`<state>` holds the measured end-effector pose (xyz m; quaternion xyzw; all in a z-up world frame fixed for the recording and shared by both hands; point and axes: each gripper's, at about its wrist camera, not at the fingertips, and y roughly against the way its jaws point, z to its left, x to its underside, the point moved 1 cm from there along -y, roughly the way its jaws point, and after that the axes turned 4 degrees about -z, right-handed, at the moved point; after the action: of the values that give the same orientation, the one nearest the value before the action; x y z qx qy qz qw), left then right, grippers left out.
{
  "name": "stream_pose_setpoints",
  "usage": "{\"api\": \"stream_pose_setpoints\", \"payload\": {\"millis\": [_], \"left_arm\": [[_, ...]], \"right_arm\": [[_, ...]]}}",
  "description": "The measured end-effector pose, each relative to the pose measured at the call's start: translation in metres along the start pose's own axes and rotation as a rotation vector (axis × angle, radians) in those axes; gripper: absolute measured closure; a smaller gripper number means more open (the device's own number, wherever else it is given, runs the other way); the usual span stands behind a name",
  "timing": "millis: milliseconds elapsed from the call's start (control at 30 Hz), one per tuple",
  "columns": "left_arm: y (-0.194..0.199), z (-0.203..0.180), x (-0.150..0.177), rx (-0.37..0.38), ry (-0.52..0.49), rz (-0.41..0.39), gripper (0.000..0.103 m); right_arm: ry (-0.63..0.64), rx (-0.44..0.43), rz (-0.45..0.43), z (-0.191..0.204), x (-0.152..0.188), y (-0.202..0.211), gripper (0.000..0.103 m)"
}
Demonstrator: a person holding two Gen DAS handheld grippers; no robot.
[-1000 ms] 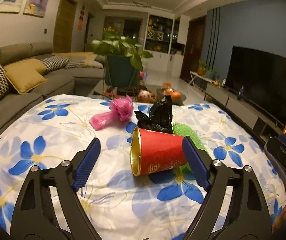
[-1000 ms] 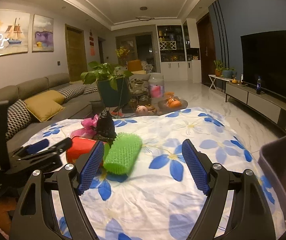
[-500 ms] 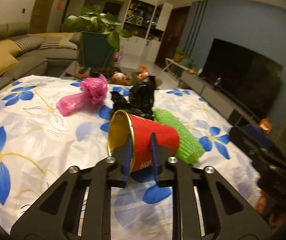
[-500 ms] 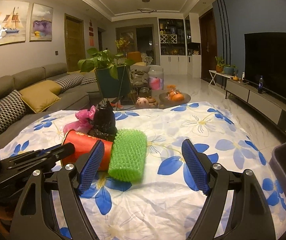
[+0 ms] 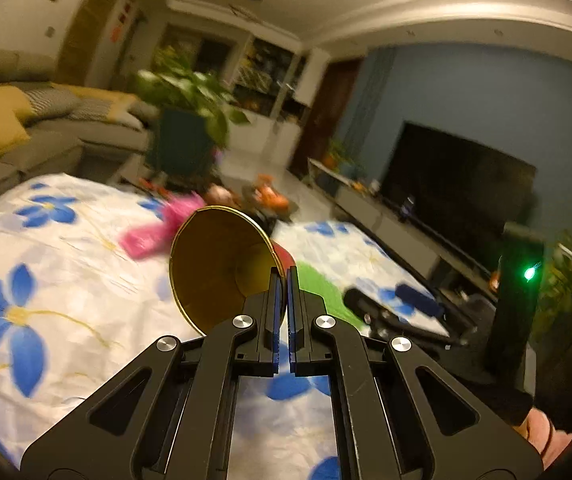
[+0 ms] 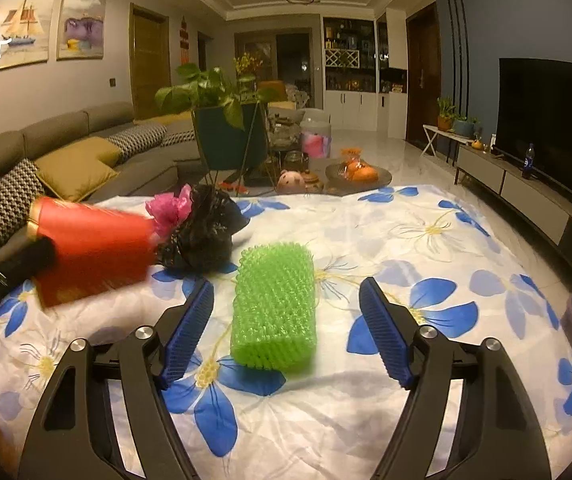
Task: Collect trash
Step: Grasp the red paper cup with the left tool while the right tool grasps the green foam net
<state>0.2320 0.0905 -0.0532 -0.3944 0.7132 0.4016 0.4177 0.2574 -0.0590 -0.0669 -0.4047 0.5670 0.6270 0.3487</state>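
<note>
1 red cup (image 5: 222, 264) pinched by left hand-held gripper (image 5: 284, 280); right hand-held gripper (image 6: 286, 312) spread wide.

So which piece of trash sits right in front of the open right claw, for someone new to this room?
Start at the table with the blue-flowered white cloth. Ahead of the right claw lies a green foam net sleeve, flat on the cloth. It alone is bright green and bumpy; the crumpled black bag behind it is dark.
</note>
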Motion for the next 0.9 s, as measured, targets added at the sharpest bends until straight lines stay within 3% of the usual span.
{"api": "stream_pose_setpoints", "payload": {"millis": [67,233,433,633,900], "left_arm": [[0.004,0.003,-0.001,-0.075,-0.015,-0.038,0.1],[0.006,0.005,0.001,-0.151,-0.021,-0.067,0.1],[-0.003,0.005,0.003,-0.17,-0.041,-0.034,0.1],[-0.006,0.011,0.007,-0.181,-0.033,-0.013,0.1],[-0.015,0.017,0.007,-0.199,-0.006,0.025,0.1]], "right_arm": [[-0.006,0.008,0.009,-0.001,-0.002,-0.007,0.031],[0.005,0.021,0.046,0.003,0.003,-0.021,0.037],[0.02,0.031,0.087,0.004,0.01,-0.033,0.042],[0.01,0.022,0.143,0.001,0.015,-0.045,0.056],[0.014,-0.004,0.147,0.002,0.013,-0.043,0.088]]}}
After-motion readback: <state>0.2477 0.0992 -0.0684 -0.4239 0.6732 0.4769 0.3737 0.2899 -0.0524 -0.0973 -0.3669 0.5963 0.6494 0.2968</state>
